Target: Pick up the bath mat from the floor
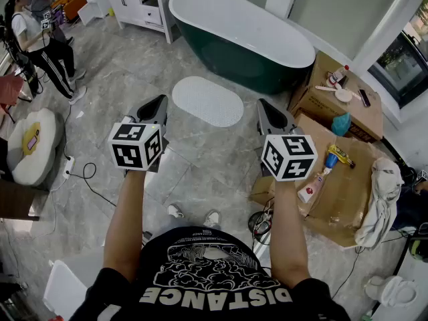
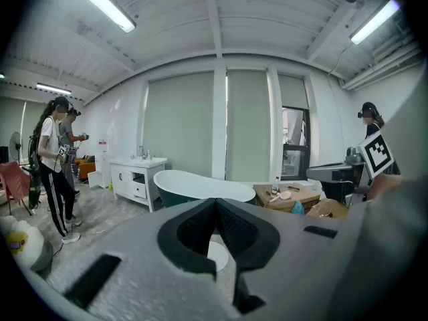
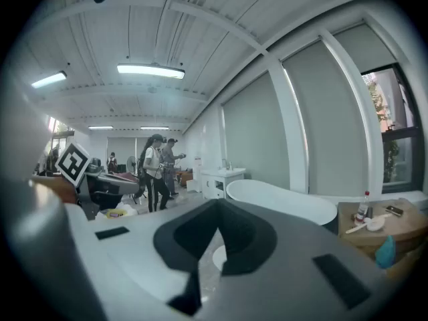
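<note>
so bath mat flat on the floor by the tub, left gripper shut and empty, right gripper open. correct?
No: the right gripper is shut as well, jaws together with nothing between them; the right gripper view shows it. The rest stands: bath mat flat on the floor by the tub, left gripper shut and empty.

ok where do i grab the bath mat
Probably its near rim, coming in low from that side: the bath mat lies flat on the floor, so only an edge gives the jaws a bite, and the bathtub crowds the far side.
</note>
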Motion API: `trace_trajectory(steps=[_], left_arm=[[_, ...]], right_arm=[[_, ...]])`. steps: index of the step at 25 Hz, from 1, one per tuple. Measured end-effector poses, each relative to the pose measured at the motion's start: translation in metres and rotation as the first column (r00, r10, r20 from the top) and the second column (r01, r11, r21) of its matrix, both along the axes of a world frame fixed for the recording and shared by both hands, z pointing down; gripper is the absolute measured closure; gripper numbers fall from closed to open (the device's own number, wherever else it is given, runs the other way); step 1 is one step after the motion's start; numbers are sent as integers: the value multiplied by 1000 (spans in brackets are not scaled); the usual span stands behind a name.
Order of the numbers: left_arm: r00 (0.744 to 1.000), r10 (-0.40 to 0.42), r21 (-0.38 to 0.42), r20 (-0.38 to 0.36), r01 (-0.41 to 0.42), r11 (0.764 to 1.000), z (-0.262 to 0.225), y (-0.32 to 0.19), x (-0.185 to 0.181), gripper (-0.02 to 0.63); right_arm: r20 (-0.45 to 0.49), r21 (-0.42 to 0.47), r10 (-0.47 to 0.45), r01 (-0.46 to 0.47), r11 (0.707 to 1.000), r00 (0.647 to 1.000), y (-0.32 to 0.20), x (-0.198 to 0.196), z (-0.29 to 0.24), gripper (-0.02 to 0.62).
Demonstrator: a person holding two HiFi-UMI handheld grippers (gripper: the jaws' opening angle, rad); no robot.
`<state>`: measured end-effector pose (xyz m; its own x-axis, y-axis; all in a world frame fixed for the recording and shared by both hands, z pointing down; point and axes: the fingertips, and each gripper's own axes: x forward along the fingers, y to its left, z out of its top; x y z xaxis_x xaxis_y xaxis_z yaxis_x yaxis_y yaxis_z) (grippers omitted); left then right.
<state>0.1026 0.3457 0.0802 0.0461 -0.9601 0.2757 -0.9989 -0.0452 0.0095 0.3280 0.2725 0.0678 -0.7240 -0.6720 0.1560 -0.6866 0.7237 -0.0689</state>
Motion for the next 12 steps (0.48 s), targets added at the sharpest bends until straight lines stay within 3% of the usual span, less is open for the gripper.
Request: trace_trajectory(steps=[12], left_arm=[[1000, -7, -3, -9, 7, 1000, 8, -3, -8, 597]], right_arm=[[22, 1, 25, -25, 1000, 999, -5, -2, 5, 589]])
